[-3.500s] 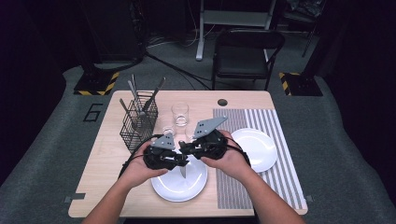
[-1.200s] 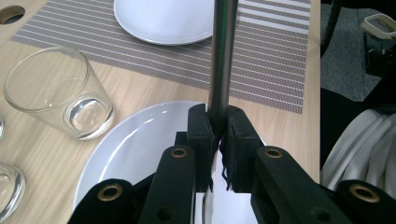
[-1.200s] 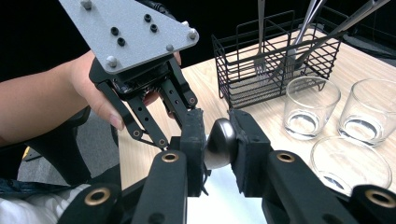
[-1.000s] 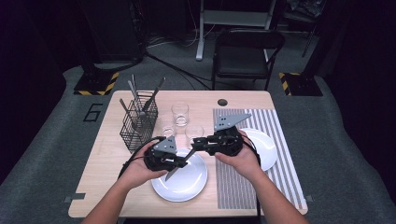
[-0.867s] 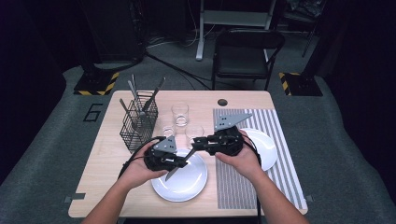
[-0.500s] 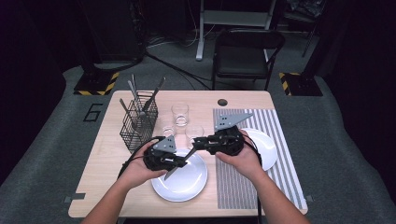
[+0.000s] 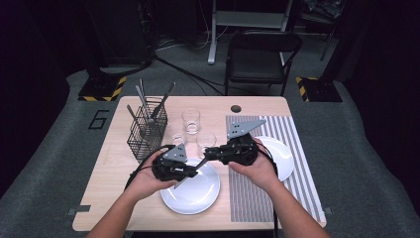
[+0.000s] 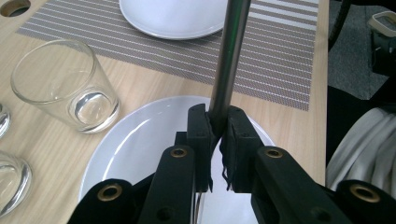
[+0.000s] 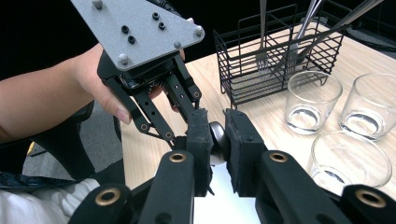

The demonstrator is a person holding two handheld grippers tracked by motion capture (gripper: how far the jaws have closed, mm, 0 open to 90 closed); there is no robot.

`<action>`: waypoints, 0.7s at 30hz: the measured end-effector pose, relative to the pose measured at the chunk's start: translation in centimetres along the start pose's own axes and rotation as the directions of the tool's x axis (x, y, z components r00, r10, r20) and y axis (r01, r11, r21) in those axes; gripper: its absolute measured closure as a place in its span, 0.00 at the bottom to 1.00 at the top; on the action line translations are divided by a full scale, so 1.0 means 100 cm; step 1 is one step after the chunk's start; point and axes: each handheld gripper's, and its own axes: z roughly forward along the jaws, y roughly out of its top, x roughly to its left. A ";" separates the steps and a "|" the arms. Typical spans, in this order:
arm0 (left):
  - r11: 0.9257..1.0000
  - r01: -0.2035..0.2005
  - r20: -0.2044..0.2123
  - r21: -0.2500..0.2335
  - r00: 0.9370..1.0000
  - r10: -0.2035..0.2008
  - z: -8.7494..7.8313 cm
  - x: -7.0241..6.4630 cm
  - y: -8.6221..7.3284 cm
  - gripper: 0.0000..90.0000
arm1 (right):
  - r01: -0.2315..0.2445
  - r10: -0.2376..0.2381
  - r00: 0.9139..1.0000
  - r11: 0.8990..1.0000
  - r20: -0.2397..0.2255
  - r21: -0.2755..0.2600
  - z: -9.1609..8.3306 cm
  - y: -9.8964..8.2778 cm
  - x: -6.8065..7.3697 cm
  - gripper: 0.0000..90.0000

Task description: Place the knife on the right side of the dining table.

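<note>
I hold a metal utensil (image 8: 231,46) between my two hands, above the near white plate (image 7: 198,196). My left jaws (image 8: 218,116) are nearly closed and clamp the round shaft of it firmly. My right jaws (image 9: 217,123) have just been closing, and the rounded end of the handle now sits between their pads, which seem to press on it from both sides.

I judge that the step is a handover: the utensil passes from the left jaws to the right ones. The next move, I think, calls for the right grip to be sure first. Then the left jaws can open a little and draw away along the shaft without tilting it. The end is smooth and round, so it could slip if the left lets go too early.

Just behind the plate stand three empty glasses (image 7: 190,120), and I should keep the long shaft away from them. Farther left is the black wire basket (image 7: 147,131) with more cutlery standing in it. On the right lies the striped placemat (image 7: 247,193) with a second plate (image 7: 282,153) on it.

The working end of the utensil is hidden under my left jaws, so I cannot tell if it is a knife, a fork or a spoon.
</note>
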 end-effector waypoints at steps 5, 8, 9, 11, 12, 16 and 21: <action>1.000 -0.006 0.007 -0.004 1.000 0.006 -0.001 0.000 0.000 0.91 | -0.004 0.004 1.000 1.000 -0.009 0.008 0.000 0.002 0.001 0.91; 1.000 -0.002 0.002 -0.016 1.000 0.002 -0.001 0.001 -0.001 0.90 | -0.017 0.017 1.000 1.000 -0.012 0.011 0.000 0.003 0.001 0.91; 1.000 -0.004 0.000 -0.016 1.000 0.004 -0.001 0.001 -0.001 0.90 | -0.022 0.022 1.000 1.000 -0.014 0.016 0.000 0.003 0.001 0.92; 1.000 -0.003 -0.004 -0.017 1.000 0.003 -0.001 0.001 -0.001 0.89 | -0.028 0.029 0.999 0.999 -0.015 0.023 0.000 0.004 0.000 0.92; 1.000 -0.003 -0.004 -0.017 1.000 0.003 -0.001 0.001 -0.001 0.89 | -0.028 0.029 0.999 0.999 -0.015 0.023 0.000 0.004 0.000 0.92; 1.000 0.000 0.000 -0.019 1.000 0.000 -0.002 0.001 -0.001 0.88 | -0.057 0.058 0.998 0.998 -0.023 0.023 0.000 0.004 -0.002 0.93; 0.999 0.019 -0.005 -0.044 1.000 -0.019 -0.004 0.002 -0.001 0.88 | -0.085 0.086 0.996 0.996 -0.024 0.015 -0.001 0.007 -0.003 0.93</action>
